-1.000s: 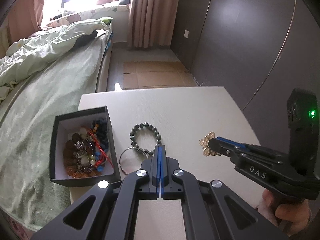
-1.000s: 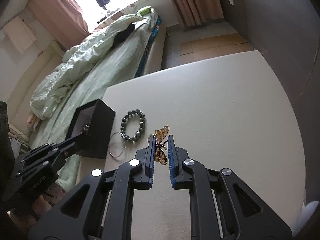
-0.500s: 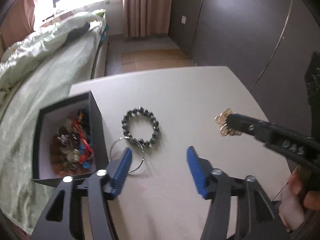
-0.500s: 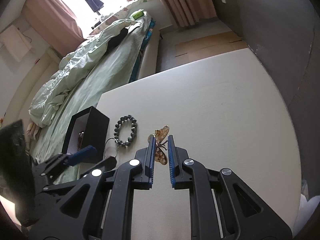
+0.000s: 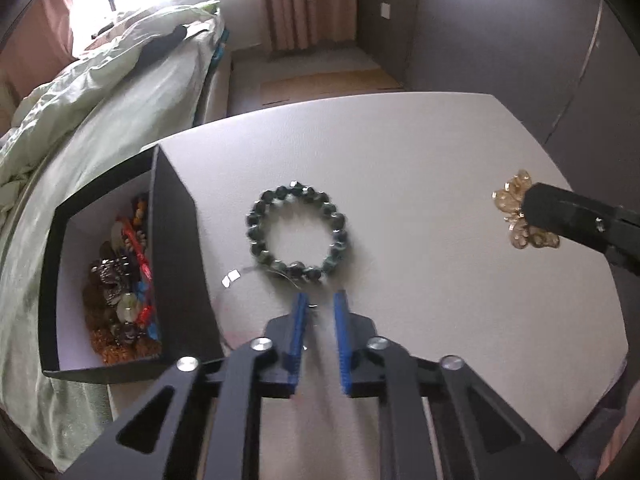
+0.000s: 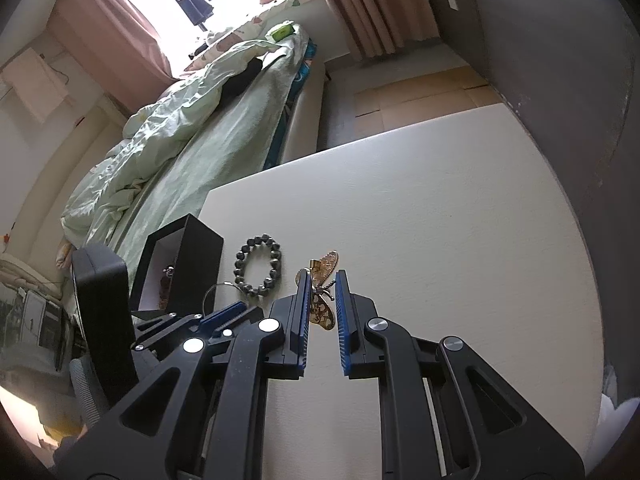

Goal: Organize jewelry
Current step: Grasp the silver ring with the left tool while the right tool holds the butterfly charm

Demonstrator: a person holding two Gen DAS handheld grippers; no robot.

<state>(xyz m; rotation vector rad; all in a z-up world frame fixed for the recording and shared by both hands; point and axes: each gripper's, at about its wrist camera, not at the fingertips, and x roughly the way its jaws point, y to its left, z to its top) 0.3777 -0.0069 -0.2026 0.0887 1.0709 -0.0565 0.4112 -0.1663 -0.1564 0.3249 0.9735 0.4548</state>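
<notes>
Bead bracelet (image 5: pixel 297 232) beside unlabelled black box (image 5: pixel 176 248)

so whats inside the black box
The black box is open with a white lining and holds a tangled pile of jewelry: amber, red, blue and silvery beads and charms. Its near wall hides part of the pile, and whatever lies beneath cannot be seen.

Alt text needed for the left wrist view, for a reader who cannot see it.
The left gripper, fingers nearly together after just closing, reaches down at a thin silver ring beside a dark beaded bracelet on a white table. An open black box of mixed jewelry sits left; the right gripper holds a gold butterfly ornament.
</notes>
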